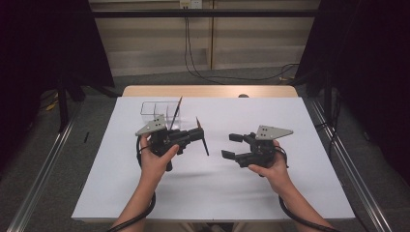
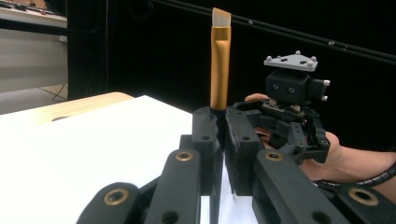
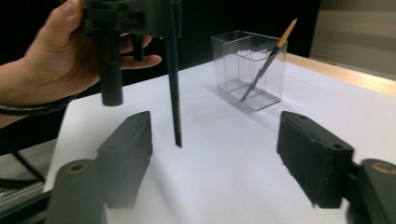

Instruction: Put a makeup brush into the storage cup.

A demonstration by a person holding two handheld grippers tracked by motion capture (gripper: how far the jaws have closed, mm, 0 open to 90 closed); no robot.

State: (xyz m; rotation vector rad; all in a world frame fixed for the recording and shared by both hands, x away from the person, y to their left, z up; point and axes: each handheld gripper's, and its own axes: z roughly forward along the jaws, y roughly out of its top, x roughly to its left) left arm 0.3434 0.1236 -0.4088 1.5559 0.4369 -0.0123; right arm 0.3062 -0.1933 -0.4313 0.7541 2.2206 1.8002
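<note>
Overhead light, my white table sheet [image 1: 212, 183] glares bright, surroundings near black. Soft shadows under my hands. My near jaws blur in both gripper views.

no legible text anywhere

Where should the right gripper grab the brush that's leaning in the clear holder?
Probably the upper handle of the leaning brush, just below its gold ferrule, coming from above. It tilts against the rim of the clear holder, so only that top part is free; the walls block the rest. The right gripper is open.
</note>
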